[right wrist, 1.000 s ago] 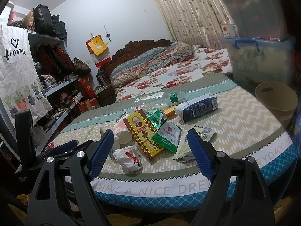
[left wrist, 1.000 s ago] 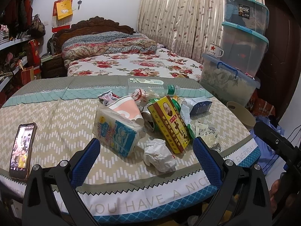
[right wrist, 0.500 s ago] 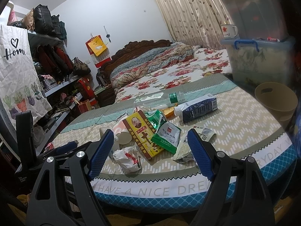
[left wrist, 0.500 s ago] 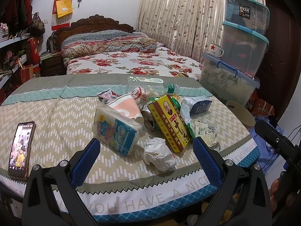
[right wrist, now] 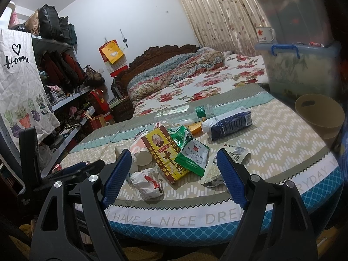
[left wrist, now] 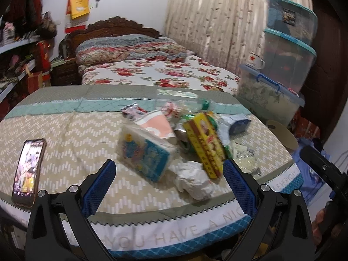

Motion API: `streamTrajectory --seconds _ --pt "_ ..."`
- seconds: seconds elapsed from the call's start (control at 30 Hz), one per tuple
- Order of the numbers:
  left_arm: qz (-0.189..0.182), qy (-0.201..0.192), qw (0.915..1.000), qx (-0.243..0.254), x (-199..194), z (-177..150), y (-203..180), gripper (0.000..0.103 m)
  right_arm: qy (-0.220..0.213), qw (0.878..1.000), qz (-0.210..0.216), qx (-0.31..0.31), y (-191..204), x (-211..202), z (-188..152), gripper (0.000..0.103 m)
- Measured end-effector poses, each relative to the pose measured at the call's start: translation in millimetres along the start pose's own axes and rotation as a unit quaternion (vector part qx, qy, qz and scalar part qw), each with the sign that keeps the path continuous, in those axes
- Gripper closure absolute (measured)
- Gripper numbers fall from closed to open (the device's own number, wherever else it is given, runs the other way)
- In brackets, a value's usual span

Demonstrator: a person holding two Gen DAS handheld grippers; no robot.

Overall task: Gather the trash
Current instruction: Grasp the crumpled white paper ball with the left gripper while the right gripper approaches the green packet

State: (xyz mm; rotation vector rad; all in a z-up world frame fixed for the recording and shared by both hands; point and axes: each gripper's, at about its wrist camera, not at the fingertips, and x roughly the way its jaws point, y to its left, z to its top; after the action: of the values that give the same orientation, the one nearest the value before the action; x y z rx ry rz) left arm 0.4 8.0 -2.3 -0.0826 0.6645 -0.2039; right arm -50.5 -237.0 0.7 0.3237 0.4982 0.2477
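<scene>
A pile of trash lies on the table: a crumpled paper ball (left wrist: 193,179) (right wrist: 148,182), a yellow box (left wrist: 203,145) (right wrist: 165,154), a tissue pack (left wrist: 143,152), a paper cup (left wrist: 157,125) (right wrist: 140,152), a green packet (right wrist: 192,157), a dark carton (right wrist: 228,125), a clear bottle (right wrist: 182,114). My left gripper (left wrist: 169,184) is open and empty, near the table's front edge, just short of the paper ball. My right gripper (right wrist: 174,176) is open and empty, in front of the paper ball and yellow box.
A phone (left wrist: 28,170) lies at the table's left. A tan wastebasket (right wrist: 319,113) (left wrist: 282,133) stands off the table's right edge, below stacked storage bins (left wrist: 287,50). A bed (left wrist: 156,71) is behind the table, shelves (right wrist: 58,87) at the left.
My left gripper has shifted slightly, and its view is now blurred by motion. My right gripper has barely moved. Nothing on the table has moved.
</scene>
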Motion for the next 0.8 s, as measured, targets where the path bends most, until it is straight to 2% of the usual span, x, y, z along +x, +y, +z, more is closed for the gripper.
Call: streamTrajectory --seconds 0.13,0.27,0.33,0.43,0.53,0.63,0.8 --pt "0.005 0.015 0.9993 -0.035 7.1 1.6 20.8 0.009 0.017 1.0 0.007 -0.01 0.5 8.9 0.7 0.031" --pt "0.007 0.028 0.9989 -0.037 17.5 0.1 26.9 0.009 0.057 0.998 0.026 -0.033 6.0 30.3 -2.6 0.042" --pt "0.001 0.041 0.9987 -0.032 25.9 -2.6 25.6 0.01 0.085 0.994 0.042 -0.052 13.9 45.0 -6.8 0.044" --pt "-0.012 0.062 0.9977 -0.025 37.1 -6.5 22.4 0.018 0.132 0.984 0.063 -0.098 29.7 73.5 -14.2 0.044" --pt "-0.033 0.084 0.9958 -0.016 47.5 -8.8 14.8 0.02 0.133 0.982 0.048 -0.123 28.5 84.5 -13.3 0.044" --pt "-0.045 0.09 0.9949 0.011 54.8 -9.4 -0.9 0.02 0.118 0.99 0.02 -0.077 -2.8 86.1 -3.5 0.043" --pt "-0.057 0.117 0.9908 0.039 78.4 -13.7 -25.3 0.02 0.121 0.992 -0.017 -0.043 -39.8 93.2 -2.5 0.042"
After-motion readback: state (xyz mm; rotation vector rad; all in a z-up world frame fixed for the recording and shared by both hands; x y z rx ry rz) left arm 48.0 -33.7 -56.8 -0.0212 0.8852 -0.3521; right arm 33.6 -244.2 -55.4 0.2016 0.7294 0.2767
